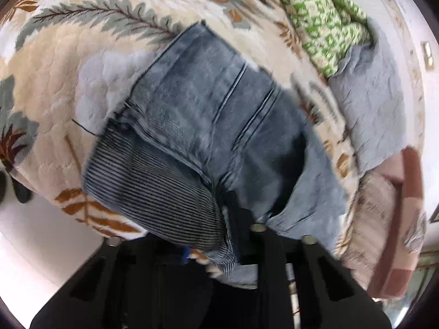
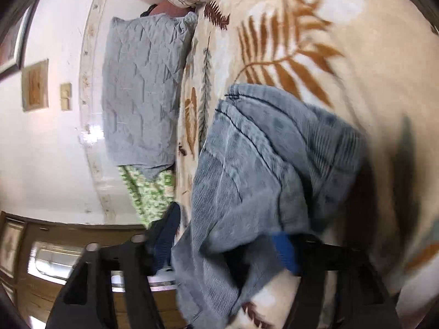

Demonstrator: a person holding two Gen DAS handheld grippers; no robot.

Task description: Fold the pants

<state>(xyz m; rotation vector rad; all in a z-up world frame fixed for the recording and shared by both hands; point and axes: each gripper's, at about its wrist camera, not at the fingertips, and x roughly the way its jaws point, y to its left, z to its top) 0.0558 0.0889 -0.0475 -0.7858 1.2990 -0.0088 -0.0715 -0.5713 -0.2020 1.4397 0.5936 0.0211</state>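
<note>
The blue-grey corduroy pants (image 1: 203, 126) lie folded mid-bedspread (image 1: 55, 82), a grey pillow (image 1: 373, 109) and green-patterned cloth (image 1: 323, 19) along the far edge. The left gripper (image 1: 233, 246) is clamped on their near hem. The right gripper (image 2: 227, 249) has cloth between its jaws; whether it grips is unclear.

This is a bedroom in a home. A bed spread with a cream leaf-patterned blanket (image 1: 55, 63) carries a grey pillow (image 2: 140, 93) and a green-and-white quilt (image 1: 321, 24), while small framed pictures (image 2: 35, 85) hang on the white wall (image 2: 49, 164).
</note>
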